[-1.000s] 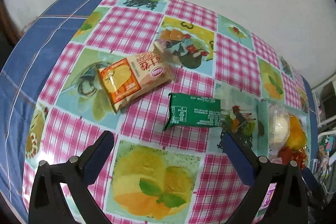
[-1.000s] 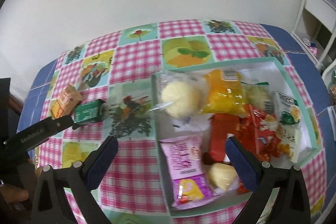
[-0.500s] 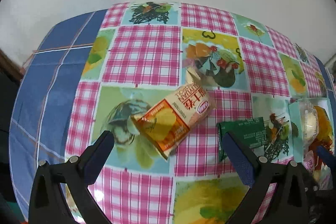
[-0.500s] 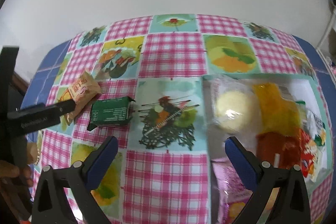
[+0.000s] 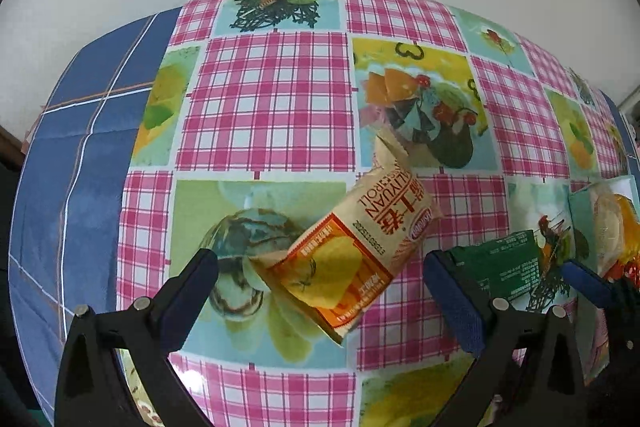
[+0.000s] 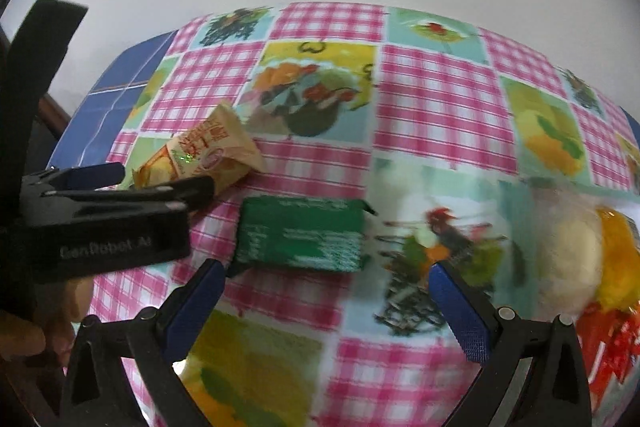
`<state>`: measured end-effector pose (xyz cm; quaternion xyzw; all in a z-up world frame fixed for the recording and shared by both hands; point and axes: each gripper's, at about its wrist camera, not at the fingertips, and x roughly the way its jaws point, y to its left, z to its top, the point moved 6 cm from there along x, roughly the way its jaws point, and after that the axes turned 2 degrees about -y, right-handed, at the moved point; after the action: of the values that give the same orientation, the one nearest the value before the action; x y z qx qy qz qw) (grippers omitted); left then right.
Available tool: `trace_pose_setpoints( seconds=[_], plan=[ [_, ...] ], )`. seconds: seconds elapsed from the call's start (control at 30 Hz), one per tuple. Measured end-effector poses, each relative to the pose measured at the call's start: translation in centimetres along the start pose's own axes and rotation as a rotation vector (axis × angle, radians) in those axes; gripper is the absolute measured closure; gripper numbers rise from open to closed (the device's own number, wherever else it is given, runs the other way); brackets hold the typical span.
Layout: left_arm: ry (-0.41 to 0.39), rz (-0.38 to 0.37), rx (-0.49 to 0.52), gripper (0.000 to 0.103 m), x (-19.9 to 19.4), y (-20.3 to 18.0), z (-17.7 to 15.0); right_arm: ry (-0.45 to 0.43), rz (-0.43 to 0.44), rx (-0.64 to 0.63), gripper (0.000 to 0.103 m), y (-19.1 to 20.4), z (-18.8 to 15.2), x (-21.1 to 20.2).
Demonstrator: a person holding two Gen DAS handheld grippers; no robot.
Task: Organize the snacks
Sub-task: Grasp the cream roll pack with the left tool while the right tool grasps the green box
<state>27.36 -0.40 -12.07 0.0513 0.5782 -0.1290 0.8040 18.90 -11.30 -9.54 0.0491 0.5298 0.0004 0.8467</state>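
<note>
An orange and cream snack packet [image 5: 352, 259] lies slanted on the patterned tablecloth, between the spread fingers of my left gripper [image 5: 322, 291], which is open and low over it. A green packet [image 5: 504, 271] lies just to its right. In the right wrist view the green packet [image 6: 304, 235] sits just ahead of my right gripper [image 6: 328, 307], which is open and holds nothing. The orange packet [image 6: 200, 155] lies beyond it, with the left gripper [image 6: 160, 179] reaching in around its near end.
A teal-walled box [image 5: 576, 203] at the right holds several snacks, among them a round pale bun [image 6: 572, 255], a yellow packet [image 6: 616, 259] and red wrappers [image 6: 612, 339]. Blue cloth [image 5: 80, 155] covers the table's left edge. A hand [image 6: 24, 335] grips the left tool.
The left gripper has moved left and closer, so the orange packet now lies between its fingers. The right gripper has swung from over the box to the green packet.
</note>
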Motion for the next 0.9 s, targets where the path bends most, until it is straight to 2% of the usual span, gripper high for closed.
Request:
trace_pose_setpoints(
  seconds=[0.33,0.43,0.53,0.6,0.67,0.9],
  plan=[
    [0.008,0.000,0.021,0.002,1.2,0.3,0.7,0.016,-0.055,-0.024,0.000,0.8,1.4,3.2],
    [0.014,-0.004,0.021,0.012,1.4,-0.4,0.7,0.028,-0.047,0.002,0.002,0.3,1.4,3.6],
    [0.014,0.001,0.022,0.015,1.4,-0.6,0.5,0.018,-0.044,0.014,0.014,-0.4,1.2,3.2],
    [0.017,-0.006,0.023,0.021,1.4,-1.0,0.4,0.018,-0.051,0.008,0.023,-0.6,1.2,3.0],
    [0.021,-0.015,0.022,0.032,1.1,-1.8,-0.1,0.015,-0.050,0.014,0.029,-0.8,1.2,2.7],
    [0.024,-0.018,-0.024,0.041,0.6,-3.0,-1.1,0.039,-0.056,0.046,0.033,-2.1,0.4,1.8]
  ],
)
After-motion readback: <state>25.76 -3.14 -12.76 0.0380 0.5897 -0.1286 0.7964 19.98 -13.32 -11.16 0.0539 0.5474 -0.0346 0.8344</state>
